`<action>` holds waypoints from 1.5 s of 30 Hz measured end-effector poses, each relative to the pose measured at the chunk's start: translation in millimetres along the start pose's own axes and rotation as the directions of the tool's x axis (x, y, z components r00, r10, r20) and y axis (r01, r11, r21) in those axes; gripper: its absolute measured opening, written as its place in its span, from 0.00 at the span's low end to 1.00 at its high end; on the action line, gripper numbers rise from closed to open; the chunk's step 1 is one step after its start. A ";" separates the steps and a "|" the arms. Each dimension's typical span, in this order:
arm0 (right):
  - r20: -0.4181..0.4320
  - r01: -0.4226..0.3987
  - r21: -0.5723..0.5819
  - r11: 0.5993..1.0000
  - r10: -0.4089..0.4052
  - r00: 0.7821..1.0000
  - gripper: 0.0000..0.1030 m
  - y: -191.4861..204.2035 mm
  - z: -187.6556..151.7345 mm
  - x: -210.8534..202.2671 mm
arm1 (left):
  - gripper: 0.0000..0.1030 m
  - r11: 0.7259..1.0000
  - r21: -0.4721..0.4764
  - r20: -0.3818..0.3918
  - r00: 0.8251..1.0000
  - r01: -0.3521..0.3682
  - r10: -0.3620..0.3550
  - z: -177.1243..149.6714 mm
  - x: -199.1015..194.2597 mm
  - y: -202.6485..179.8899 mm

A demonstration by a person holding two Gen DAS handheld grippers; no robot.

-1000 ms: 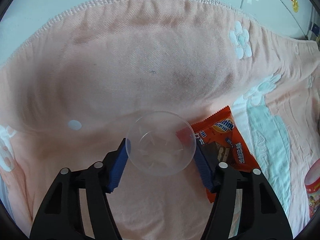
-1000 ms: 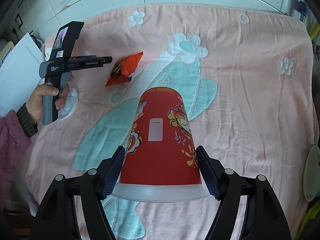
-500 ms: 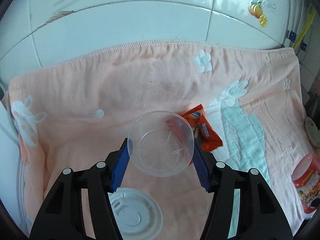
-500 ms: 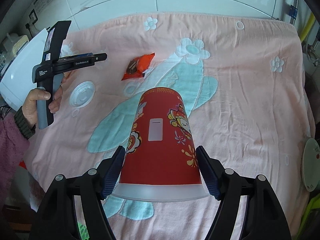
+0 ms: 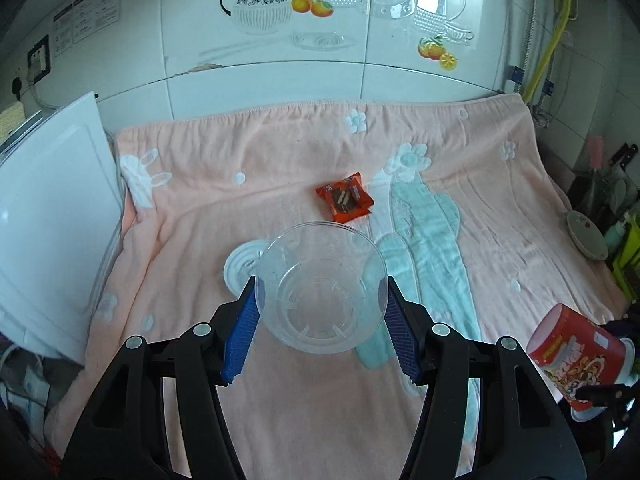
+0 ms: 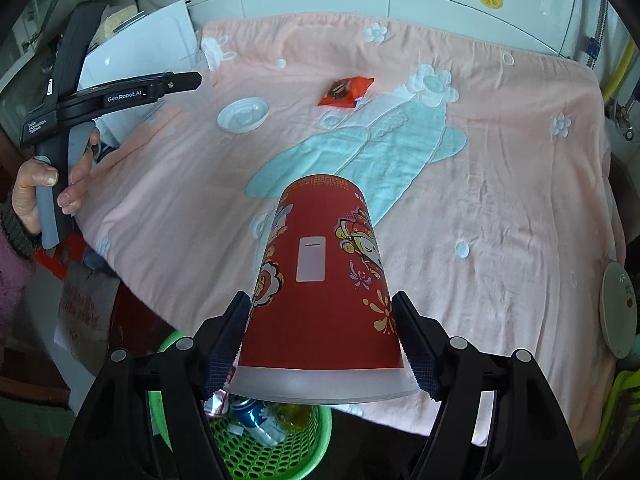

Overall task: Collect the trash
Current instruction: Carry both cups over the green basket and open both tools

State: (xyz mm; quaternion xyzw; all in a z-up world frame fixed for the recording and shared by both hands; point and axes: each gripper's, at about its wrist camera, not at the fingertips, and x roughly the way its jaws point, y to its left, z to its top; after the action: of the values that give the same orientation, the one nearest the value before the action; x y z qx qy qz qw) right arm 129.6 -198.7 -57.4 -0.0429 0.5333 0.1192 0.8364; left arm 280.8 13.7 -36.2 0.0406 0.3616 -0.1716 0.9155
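Observation:
My left gripper (image 5: 320,322) is shut on a clear plastic cup (image 5: 320,286) and holds it above the pink blanket (image 5: 280,420). My right gripper (image 6: 322,338) is shut on a red printed paper cup (image 6: 324,276), its base pointing away, held over the blanket's near edge. That cup also shows in the left wrist view (image 5: 576,350). An orange snack wrapper (image 5: 345,201) and a white plastic lid (image 5: 242,266) lie on the blanket; both also show in the right wrist view, the wrapper (image 6: 345,90) and the lid (image 6: 243,114). A green mesh basket (image 6: 260,440) with cans sits below my right gripper.
A white appliance (image 5: 48,232) stands left of the blanket. The tiled wall (image 5: 320,40) is behind. A white dish (image 6: 619,308) and green items sit at the right edge. The left gripper's handle and hand (image 6: 52,184) show at the left in the right wrist view.
Both grippers have pulled back and risen from the blanket with their cups. The wrapper and lid now look farther away, and the green basket has come into the right wrist view.

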 end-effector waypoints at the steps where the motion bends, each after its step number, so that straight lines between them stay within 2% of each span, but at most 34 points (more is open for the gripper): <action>1: -0.006 0.003 -0.015 1.000 -0.003 1.000 0.68 6.3 -7.6 -2.2 | 0.57 1.000 0.002 0.003 1.000 -0.004 0.003 -9.0 -11.5 -3.3; 11: -0.084 -0.024 -0.099 0.995 0.015 0.996 0.68 59.7 -67.5 -3.0 | 0.57 1.000 -0.009 0.018 1.000 -0.017 0.017 -87.8 -98.2 -23.5; 18: -0.144 -0.031 -0.142 0.989 0.010 0.990 0.68 84.0 -98.1 7.1 | 0.57 1.000 -0.005 0.014 1.000 -0.004 0.004 -138.1 -134.6 -35.5; 24: -0.157 -0.038 -0.131 0.991 0.017 0.987 0.68 93.3 -108.9 13.3 | 0.57 1.000 -0.010 -0.035 0.999 0.027 -0.027 -180.0 -140.3 -47.2; 29: -0.161 -0.041 -0.116 0.992 0.022 0.987 0.69 94.6 -112.8 16.0 | 0.57 0.998 -0.027 -0.066 0.996 0.053 -0.055 -202.1 -141.5 -54.7; 34: -0.160 -0.032 -0.115 0.993 0.013 0.987 0.69 95.9 -114.9 13.9 | 0.57 0.997 -0.027 -0.079 0.994 0.076 -0.078 -208.4 -140.7 -60.3; 37: -0.141 -0.030 -0.106 0.994 0.014 0.990 0.73 93.7 -114.9 7.1 | 0.57 0.996 -0.024 -0.078 0.993 0.088 -0.090 -209.1 -140.5 -64.4; 45: -0.109 0.002 -0.086 0.996 -0.012 0.994 0.76 82.2 -114.7 -9.4 | 0.58 0.991 0.001 -0.134 0.982 0.137 -0.135 -223.3 -129.2 -86.9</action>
State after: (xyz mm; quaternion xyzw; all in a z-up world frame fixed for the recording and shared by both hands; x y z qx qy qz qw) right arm 4.6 -143.4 -93.4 -0.0872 0.5727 0.1367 0.8036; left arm 18.5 13.2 -108.7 0.0319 0.4232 -0.2325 0.8751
